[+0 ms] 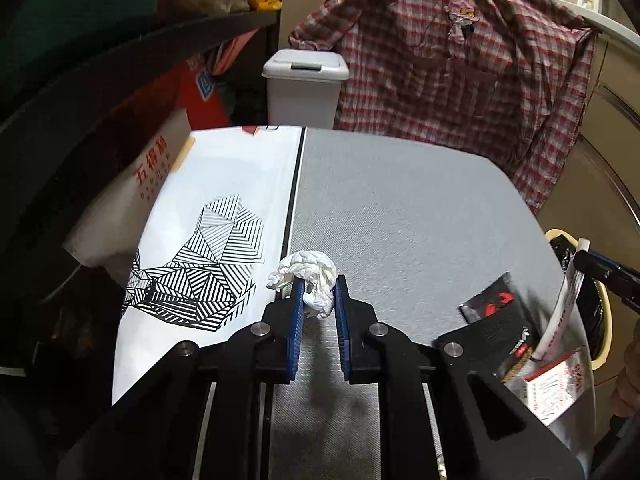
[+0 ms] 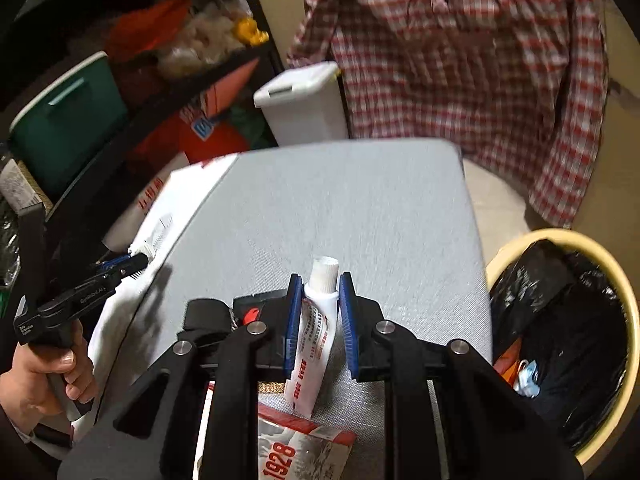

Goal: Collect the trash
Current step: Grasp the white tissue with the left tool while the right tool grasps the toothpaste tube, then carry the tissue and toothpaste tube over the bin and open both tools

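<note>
My left gripper is shut on a crumpled white tissue just above the grey table. My right gripper is shut on a white tube with red print, cap pointing forward, held above the table. The tube also shows in the left wrist view at the right edge, with the right gripper's dark finger beside it. The left gripper shows in the right wrist view at the far left. A yellow bin lined with a black bag stands at the table's right side.
A black wrapper with red marks and a red-and-white packet lie at the table's right front. A red "1928" packet lies under the right gripper. A white bag with black line art covers the table's left. A white lidded bin and a hanging plaid shirt are behind.
</note>
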